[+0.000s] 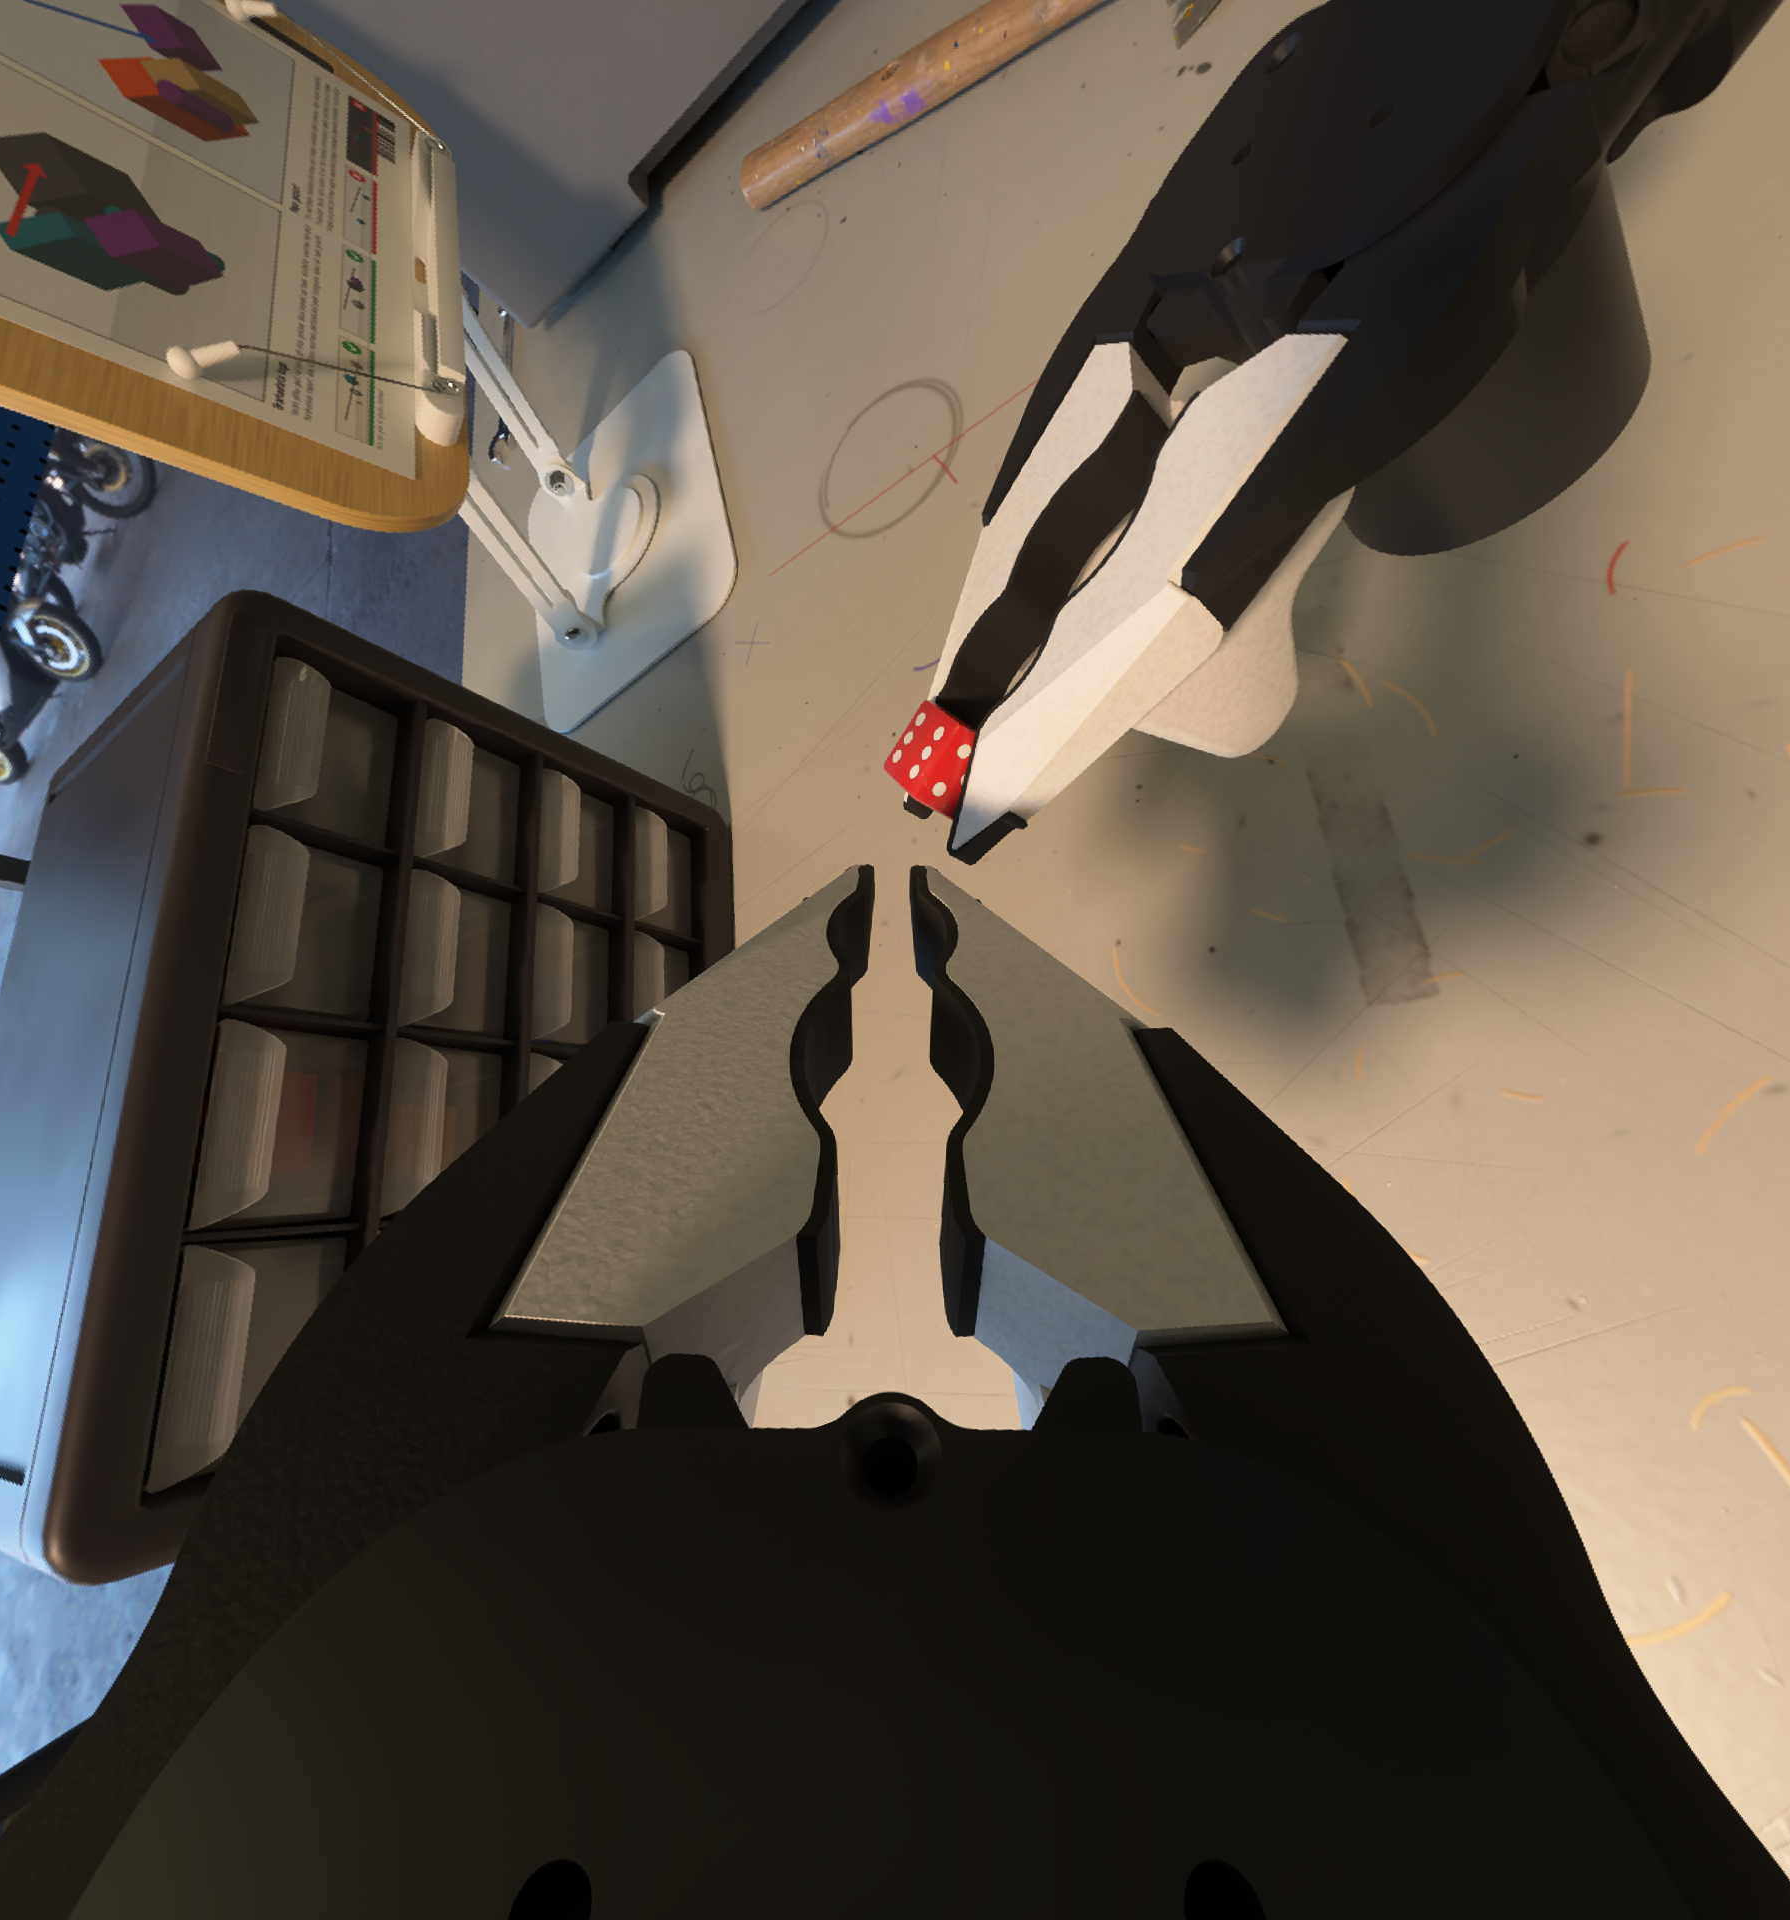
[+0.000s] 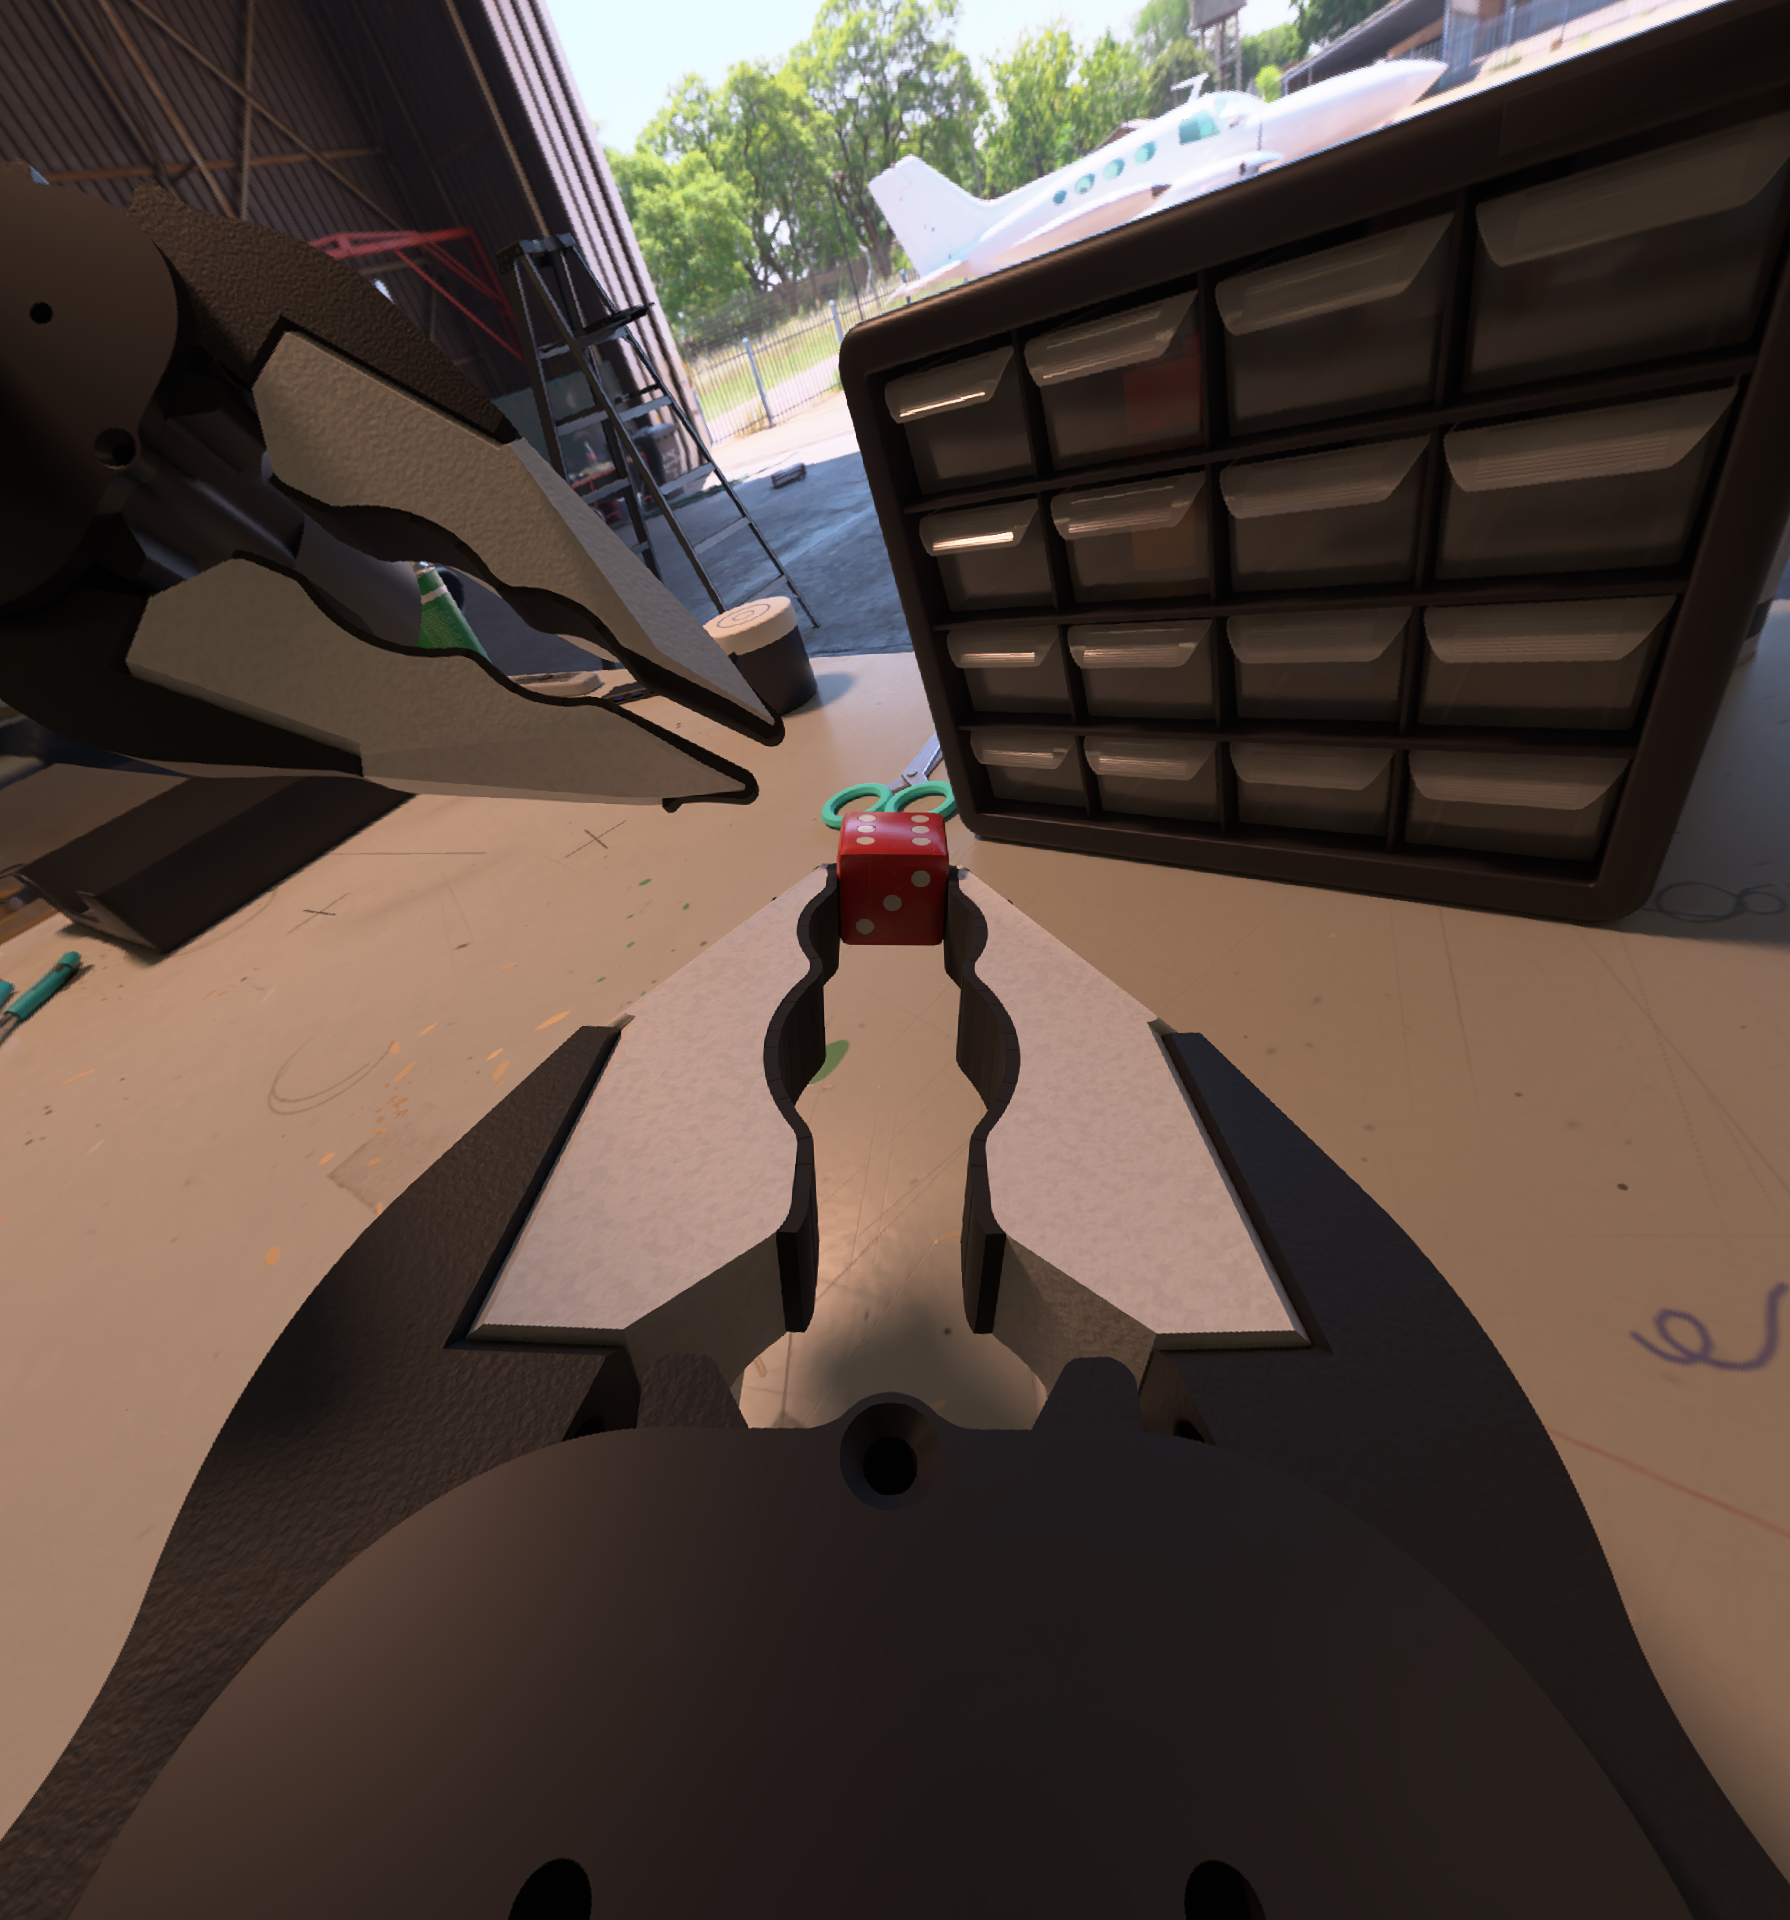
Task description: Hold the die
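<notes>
A red die with white pips sits between the fingertips of my right gripper, which is shut on it and holds it off the beige tabletop. In the left wrist view the die shows at the tip of the right gripper, which reaches in from the upper right. My left gripper is shut and empty, its tips a short way from the die. In the right wrist view the left gripper comes in from the upper left, just above and left of the die.
A dark drawer cabinet stands close behind the die, and shows on the left in the left wrist view. Green-handled scissors lie by it. A board on a white stand, a wooden handle and teal pens lie around.
</notes>
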Tool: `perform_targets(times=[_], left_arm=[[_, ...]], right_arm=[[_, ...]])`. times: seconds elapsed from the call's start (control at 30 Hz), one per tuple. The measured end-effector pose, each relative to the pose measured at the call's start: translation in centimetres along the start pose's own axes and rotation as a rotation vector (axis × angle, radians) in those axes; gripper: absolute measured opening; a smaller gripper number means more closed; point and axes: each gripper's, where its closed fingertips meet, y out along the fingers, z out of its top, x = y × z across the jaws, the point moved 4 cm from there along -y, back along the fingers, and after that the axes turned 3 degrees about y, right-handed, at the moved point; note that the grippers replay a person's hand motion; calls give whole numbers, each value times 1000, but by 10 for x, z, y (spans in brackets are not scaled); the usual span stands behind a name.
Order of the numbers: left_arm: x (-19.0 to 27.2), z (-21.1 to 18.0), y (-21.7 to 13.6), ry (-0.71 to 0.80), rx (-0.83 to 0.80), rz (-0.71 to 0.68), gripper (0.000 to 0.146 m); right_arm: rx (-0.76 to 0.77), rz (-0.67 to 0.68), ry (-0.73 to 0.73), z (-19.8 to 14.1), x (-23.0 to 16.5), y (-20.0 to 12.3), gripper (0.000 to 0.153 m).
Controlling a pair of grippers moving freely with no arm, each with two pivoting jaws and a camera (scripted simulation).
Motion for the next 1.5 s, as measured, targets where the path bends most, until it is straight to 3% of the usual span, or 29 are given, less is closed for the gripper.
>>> perform_targets(times=[0.1,0.4,0.97,1.2,1.33,1.5], left_arm=[[1,-2,2,-2,-7,-5,7],[4,-7,4,-36,-52,-31,8],[3,-8,1,-134,24,-122,14],[-19,-5,-30,-260,192,-101,15],[-15,-12,-34,-180,158,-105,13],[-3,-7,-16,-64,112,-84,13]], right_arm=[[-8,16,42,-2,2,1,19],[-42,203,374,-17,4,9,19],[-83,399,738,-33,2,16,19],[-68,396,774,-32,7,15,19],[-60,342,691,-28,10,12,19],[-59,326,660,-25,10,10,19]])
